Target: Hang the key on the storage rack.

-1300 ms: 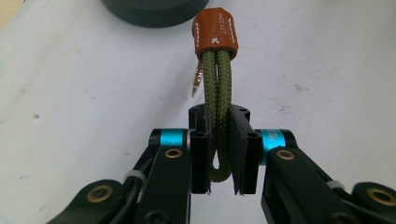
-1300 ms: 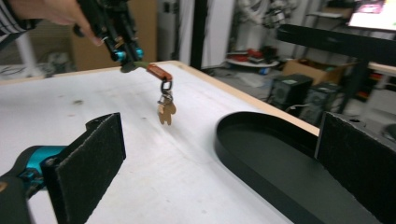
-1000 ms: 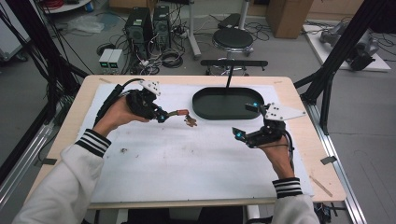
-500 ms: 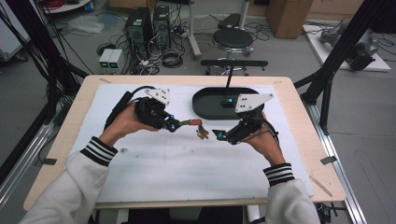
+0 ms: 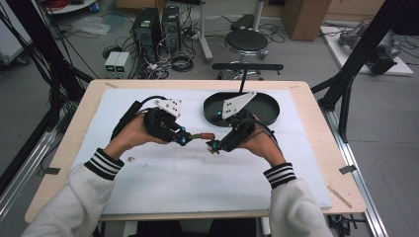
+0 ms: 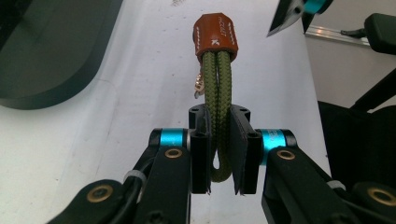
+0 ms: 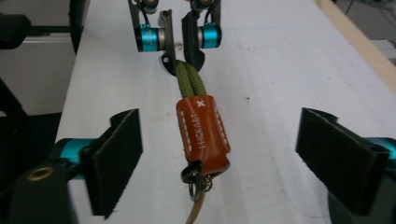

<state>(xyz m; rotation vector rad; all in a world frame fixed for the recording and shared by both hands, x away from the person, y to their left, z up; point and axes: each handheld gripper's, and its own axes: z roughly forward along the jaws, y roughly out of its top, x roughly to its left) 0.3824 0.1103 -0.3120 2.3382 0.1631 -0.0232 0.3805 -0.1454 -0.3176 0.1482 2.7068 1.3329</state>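
Two grippers meet near the middle of the high view, just below the dark oval tray (image 5: 269,112) on the white table cover (image 5: 163,182). The left gripper (image 5: 184,141) is clamped on the olive cord loop of a keychain (image 6: 217,88), whose brown leather sleeve (image 7: 201,128) sticks out toward the other hand. The right gripper (image 5: 213,146) has just been closing; its jaws stand wide on either side of that sleeve, not touching it.

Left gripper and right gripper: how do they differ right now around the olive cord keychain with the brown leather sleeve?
The left gripper is shut on the loop end of the olive cord keychain; the right gripper is open, its jaws just closing, pads wide apart either side of the brown leather sleeve, not touching it. The left one carries the keychain; the right one carries nothing. Both point at each other over the white mat.
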